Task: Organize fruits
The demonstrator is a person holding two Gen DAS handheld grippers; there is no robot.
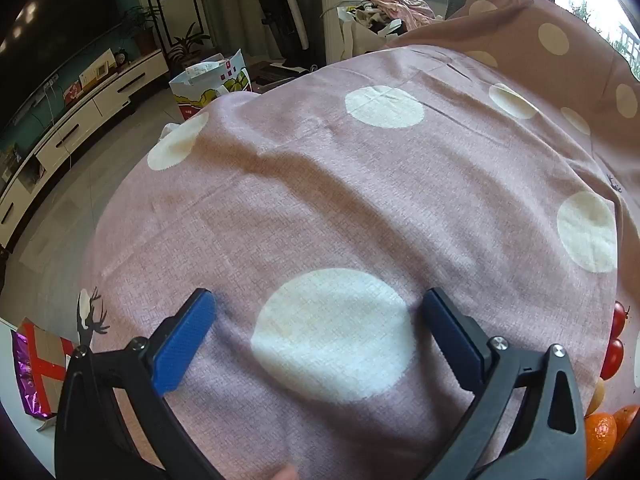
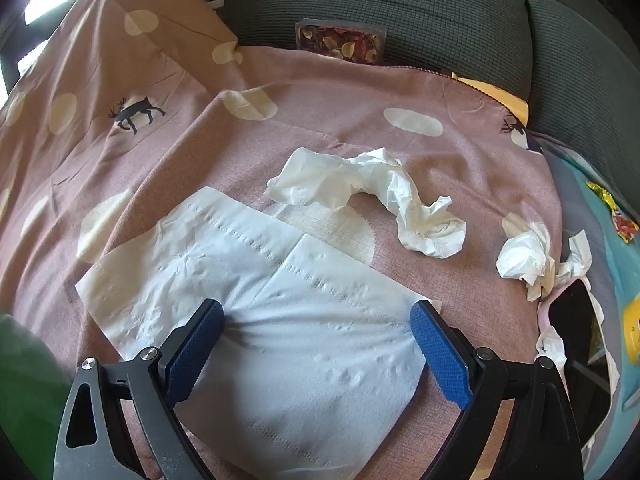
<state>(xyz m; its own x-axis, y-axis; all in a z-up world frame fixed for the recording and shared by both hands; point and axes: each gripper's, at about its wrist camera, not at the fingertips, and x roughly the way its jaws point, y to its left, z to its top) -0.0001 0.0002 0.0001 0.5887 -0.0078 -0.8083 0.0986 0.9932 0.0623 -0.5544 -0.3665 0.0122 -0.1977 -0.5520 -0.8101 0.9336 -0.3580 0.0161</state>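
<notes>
I can't read any words anywhere. My left claw (image 1: 320, 312) is spread wide with nothing in it, hanging over a pink cloth (image 1: 320, 200) with big white dots. My right claw (image 2: 318, 320) is spread wide too, empty, over one flat white tissue (image 2: 260, 300). The fruits sit at the far right edge of my left view: two red tomatoes (image 1: 614, 344) and two oranges (image 1: 600, 436), with a pale fruit just above them that I can't name. In my right view I count two crumpled tissues (image 2: 372, 196) on the cloth, and some more scraps at the right edge. A grey sofa (image 2: 400, 8) is behind. In my left view I see a white cabinet (image 1: 80, 120), potted plants and a printed bag (image 1: 212, 84) on the floor.
</notes>
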